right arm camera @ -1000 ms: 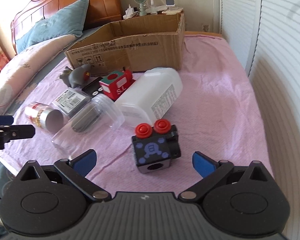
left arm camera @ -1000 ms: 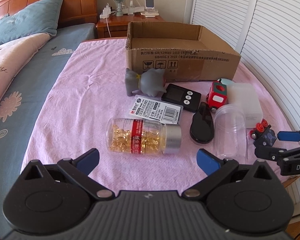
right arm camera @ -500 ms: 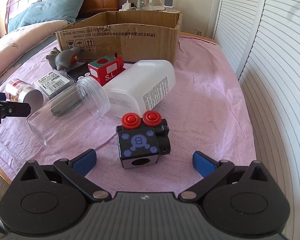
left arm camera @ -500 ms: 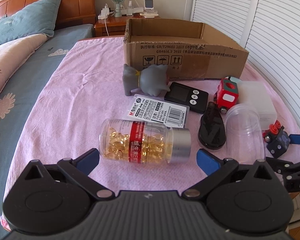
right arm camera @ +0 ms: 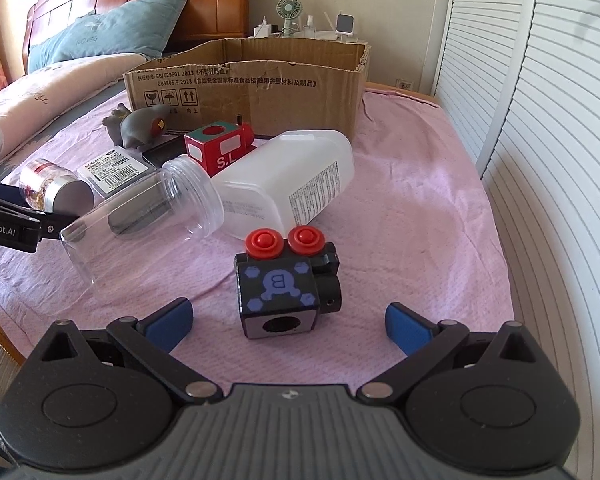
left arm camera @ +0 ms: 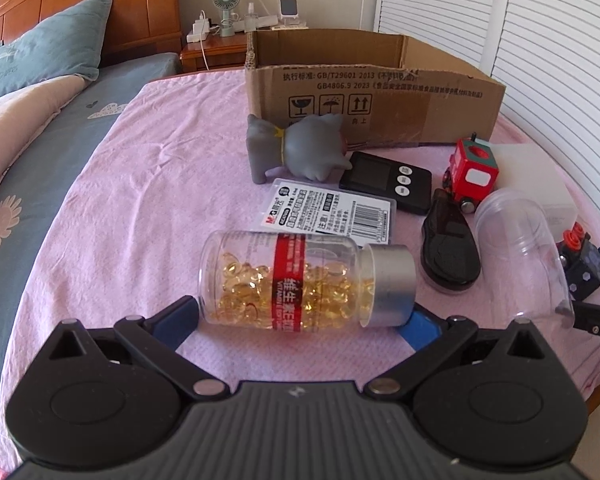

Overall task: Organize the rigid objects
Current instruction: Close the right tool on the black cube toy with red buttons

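We're at pre-grasp: left claw [left arm camera: 306,316] wide open, empty, straddling the capsule bottle [left arm camera: 306,282]; right claw [right arm camera: 288,322] likewise around the black cube [right arm camera: 286,286]; next close, lift into cardboard box [right arm camera: 244,84] ahead.

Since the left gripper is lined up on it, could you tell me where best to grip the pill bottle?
Grip the pill bottle end to end, base and silver cap. It lies crosswise between the open left gripper, whose fingers already flank both ends. Across the round body it might roll.
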